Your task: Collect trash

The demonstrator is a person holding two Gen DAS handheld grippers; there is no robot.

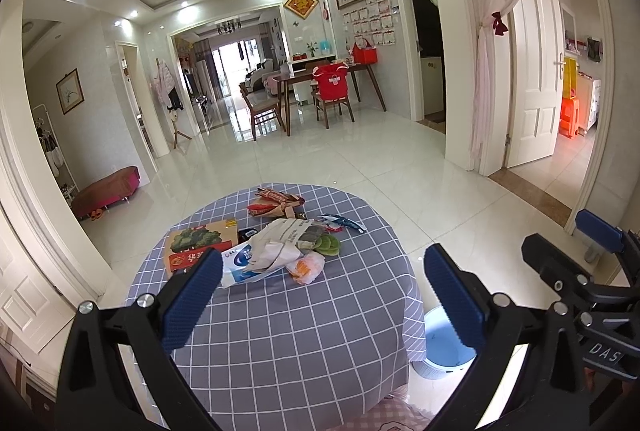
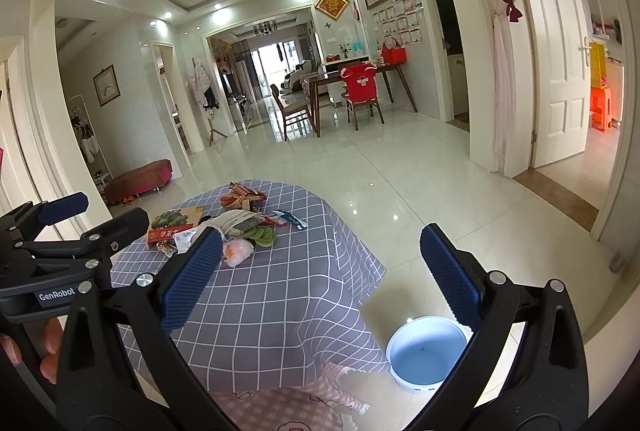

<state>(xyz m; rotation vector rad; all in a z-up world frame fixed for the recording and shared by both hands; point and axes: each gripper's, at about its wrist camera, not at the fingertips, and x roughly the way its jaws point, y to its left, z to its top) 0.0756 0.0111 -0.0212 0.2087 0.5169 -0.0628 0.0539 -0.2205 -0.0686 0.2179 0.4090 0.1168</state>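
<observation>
I hold two grippers above a small table [image 1: 280, 343] covered in a grey cloth with a white grid. My left gripper [image 1: 322, 289] has its blue-padded jaws spread wide apart and grips nothing. My right gripper [image 2: 320, 277] is spread just as wide and is also empty.

The trash lies in a loose heap on the far half of the table, ahead of both grippers and not touching either. Seen from the left wrist, a flat cardboard box [image 1: 198, 243] with a green picture and a red band sits just beyond my left jaw pad. Beside it lies a crumpled white and blue plastic bag [image 1: 264, 255], with a clear bag holding something orange [image 1: 306, 267] touching its near edge. A green leaf-shaped piece [image 1: 328, 245] rests next to them. Farther back are red and brown wrappers [image 1: 276, 203] and a small blue and white wrapper [image 1: 344, 223].

A pale blue bin [image 2: 426, 353] stands on the floor at the table's near right corner, open at the top, below my right gripper. In the left view most of it is hidden behind a jaw pad and the hanging cloth.

From the right wrist, my jaw pad covers part of the heap. The print on the box is too small to read. My fingers [image 2: 50, 341] show at the left edge, cut off.
</observation>
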